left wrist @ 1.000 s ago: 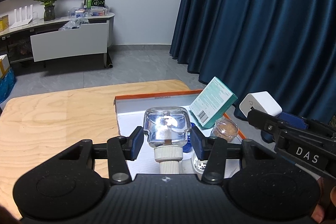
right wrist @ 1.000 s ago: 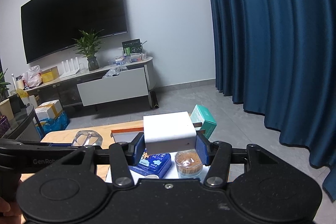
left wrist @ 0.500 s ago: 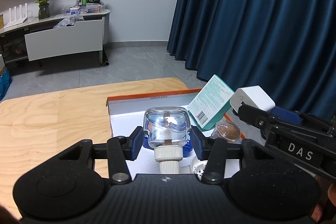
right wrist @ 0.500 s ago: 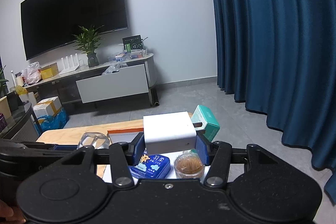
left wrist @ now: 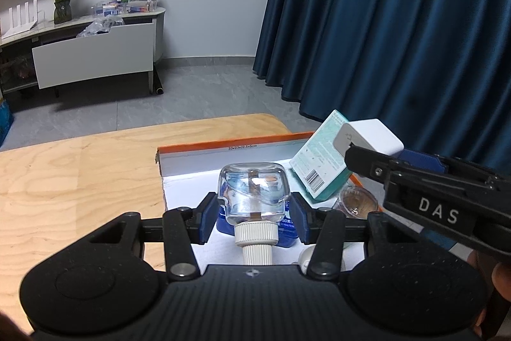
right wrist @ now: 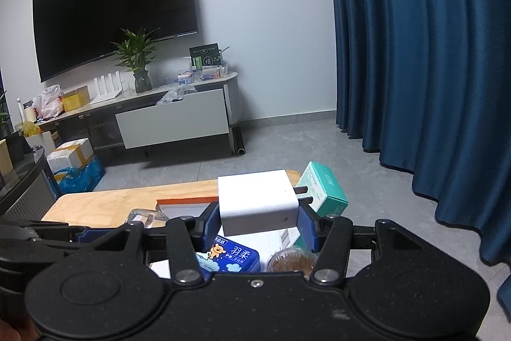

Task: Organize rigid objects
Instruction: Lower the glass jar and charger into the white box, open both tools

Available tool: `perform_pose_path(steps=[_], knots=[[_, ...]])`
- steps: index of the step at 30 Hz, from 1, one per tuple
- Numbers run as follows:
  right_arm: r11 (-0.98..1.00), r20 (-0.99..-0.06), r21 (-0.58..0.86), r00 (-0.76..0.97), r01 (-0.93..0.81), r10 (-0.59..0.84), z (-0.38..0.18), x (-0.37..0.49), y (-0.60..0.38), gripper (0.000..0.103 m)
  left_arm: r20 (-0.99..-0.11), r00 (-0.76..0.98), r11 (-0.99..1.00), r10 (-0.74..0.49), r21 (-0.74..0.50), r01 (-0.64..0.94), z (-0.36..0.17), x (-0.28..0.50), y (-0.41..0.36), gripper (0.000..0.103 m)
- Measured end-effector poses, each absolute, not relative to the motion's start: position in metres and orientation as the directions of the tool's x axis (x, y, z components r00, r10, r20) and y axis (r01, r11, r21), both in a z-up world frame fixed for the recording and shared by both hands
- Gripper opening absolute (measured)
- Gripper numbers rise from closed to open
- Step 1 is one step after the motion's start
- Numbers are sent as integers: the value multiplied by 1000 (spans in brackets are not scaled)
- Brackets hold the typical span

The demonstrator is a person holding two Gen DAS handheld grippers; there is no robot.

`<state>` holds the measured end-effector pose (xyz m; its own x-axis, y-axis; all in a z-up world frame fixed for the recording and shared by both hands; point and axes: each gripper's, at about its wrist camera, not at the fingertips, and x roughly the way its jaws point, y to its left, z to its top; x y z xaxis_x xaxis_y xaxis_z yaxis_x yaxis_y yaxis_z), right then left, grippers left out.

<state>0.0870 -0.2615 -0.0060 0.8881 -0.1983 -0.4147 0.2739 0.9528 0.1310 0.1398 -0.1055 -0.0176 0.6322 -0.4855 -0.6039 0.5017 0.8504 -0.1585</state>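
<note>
My left gripper (left wrist: pixel 254 214) is shut on a clear glass bottle (left wrist: pixel 254 192) with a ribbed white cap (left wrist: pixel 256 237), held above an orange-rimmed white tray (left wrist: pixel 230 146). My right gripper (right wrist: pixel 259 224) is shut on a white charger block (right wrist: pixel 257 200) with two prongs sticking out to its right; the same block (left wrist: pixel 370 136) shows at the right of the left wrist view. Below both, a blue tissue pack (right wrist: pixel 228 256), a teal box (left wrist: pixel 319 162) leaning on the tray's right rim and a round clear tub (right wrist: pixel 292 262) with brown contents lie in the tray.
The tray rests at the right end of a light wooden table (left wrist: pixel 76 174). Behind it is grey floor, a dark blue curtain (left wrist: pixel 399 21) and a TV stand (right wrist: pixel 172 114) with a plant. A small white part (left wrist: pixel 306 258) lies in the tray near my left fingers.
Both grippers have drifted forward and slightly down over the tray with their loads. The blue pack and tub now sit closer beneath them, and the right gripper has come nearer the left one.
</note>
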Motion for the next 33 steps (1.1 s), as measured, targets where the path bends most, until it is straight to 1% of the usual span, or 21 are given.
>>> perform_pose_path(steps=[8, 10, 11, 12, 17, 24, 26, 27, 28, 29, 33], knots=[[959, -444, 129, 879, 252, -171, -12, 113, -270, 62, -615, 625, 853, -480, -162, 496, -24, 150, -107, 49], [957, -435, 125, 881, 261, -184, -13, 123, -274, 63, -620, 622, 855, -478, -164, 492, -26, 152, -108, 49], [955, -436, 114, 878, 273, -198, -13, 125, -276, 69, -624, 619, 855, -477, -167, 491, -27, 154, -108, 49], [953, -436, 109, 875, 283, -210, -12, 127, -277, 70, -626, 617, 854, -478, -169, 491, -27, 154, -108, 49], [940, -385, 134, 891, 312, -241, -5, 108, -287, 70, -633, 608, 851, -480, -168, 497, -30, 158, -111, 49], [914, -353, 187, 893, 359, -278, 5, 79, -302, 72, -632, 581, 828, -513, -187, 528, -30, 164, -133, 49], [914, -346, 188, 896, 358, -280, 6, 74, -301, 72, -631, 566, 818, -531, -207, 536, -31, 168, -141, 52], [916, -343, 183, 896, 357, -280, 8, 73, -300, 72, -627, 560, 813, -542, -224, 537, -31, 170, -142, 55], [918, -341, 176, 897, 355, -281, 9, 71, -297, 72, -622, 560, 813, -547, -234, 533, -29, 170, -142, 60], [920, -340, 170, 897, 353, -281, 10, 69, -296, 72, -619, 568, 817, -543, -233, 528, -28, 169, -140, 62], [928, -347, 169, 901, 332, -259, 10, 65, -290, 72, -613, 579, 820, -537, -220, 528, -22, 160, -130, 64]])
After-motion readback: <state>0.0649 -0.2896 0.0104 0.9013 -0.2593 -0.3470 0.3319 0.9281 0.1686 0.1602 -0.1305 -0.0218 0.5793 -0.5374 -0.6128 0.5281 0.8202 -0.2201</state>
